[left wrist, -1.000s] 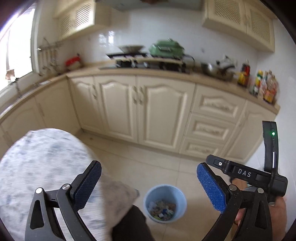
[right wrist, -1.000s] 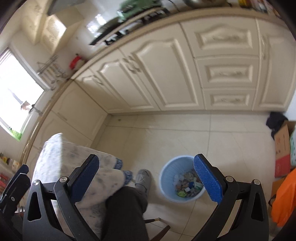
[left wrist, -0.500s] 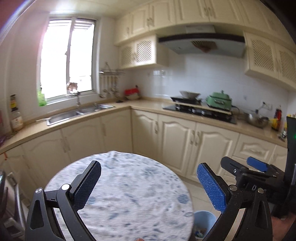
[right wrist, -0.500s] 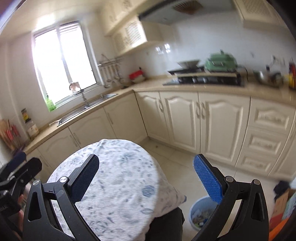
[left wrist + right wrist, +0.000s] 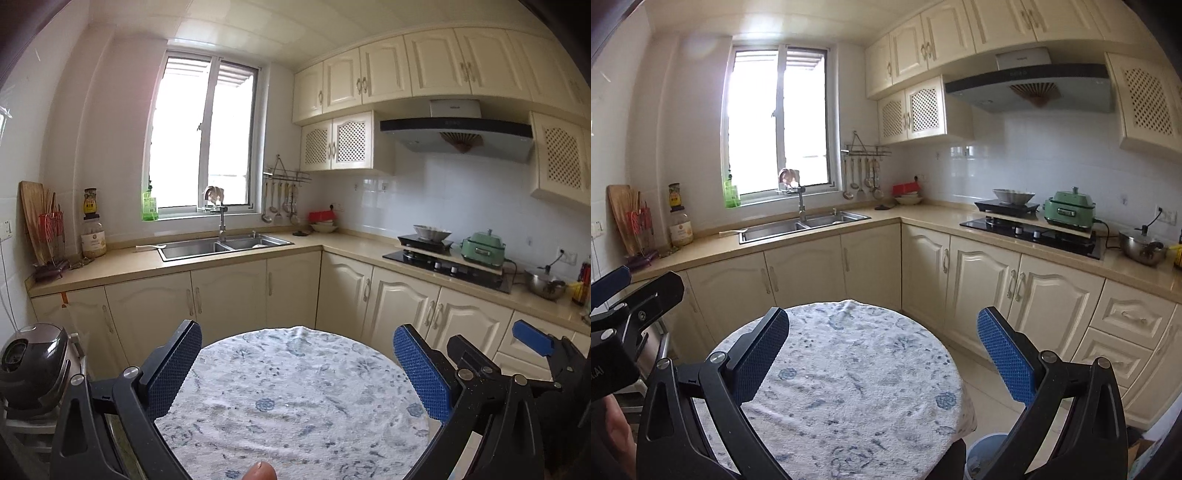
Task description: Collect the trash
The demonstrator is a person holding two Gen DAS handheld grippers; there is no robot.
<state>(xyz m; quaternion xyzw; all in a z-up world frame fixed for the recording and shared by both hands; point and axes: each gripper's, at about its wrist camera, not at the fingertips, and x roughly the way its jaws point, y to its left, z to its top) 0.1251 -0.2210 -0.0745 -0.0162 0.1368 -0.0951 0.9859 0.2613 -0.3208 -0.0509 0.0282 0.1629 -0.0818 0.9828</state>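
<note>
A round table under a white cloth with a blue pattern (image 5: 295, 398) (image 5: 849, 369) fills the low centre of both views. My left gripper (image 5: 297, 369) hangs open over its near part, nothing between the blue pads. My right gripper (image 5: 882, 354) is open too and holds nothing. Each gripper shows in the other's view: the right gripper (image 5: 532, 343) at the right edge, the left gripper (image 5: 628, 295) at the left edge. Only the rim of a pale blue trash bin (image 5: 988, 452) peeks out on the floor past the table's right side. A person's fingertip (image 5: 262, 472) shows at the bottom edge.
An L-shaped cream counter (image 5: 229, 258) runs behind the table, with a steel sink (image 5: 221, 245), a hob (image 5: 443, 264) and a green pot (image 5: 482, 247). A dark cooker (image 5: 29, 362) stands on a rack at the left. Tiled floor (image 5: 982, 384) lies right of the table.
Both views have swung up from the floor and the bin to level over the table. The bin has dropped out of the left wrist view. Both grippers stayed open.
</note>
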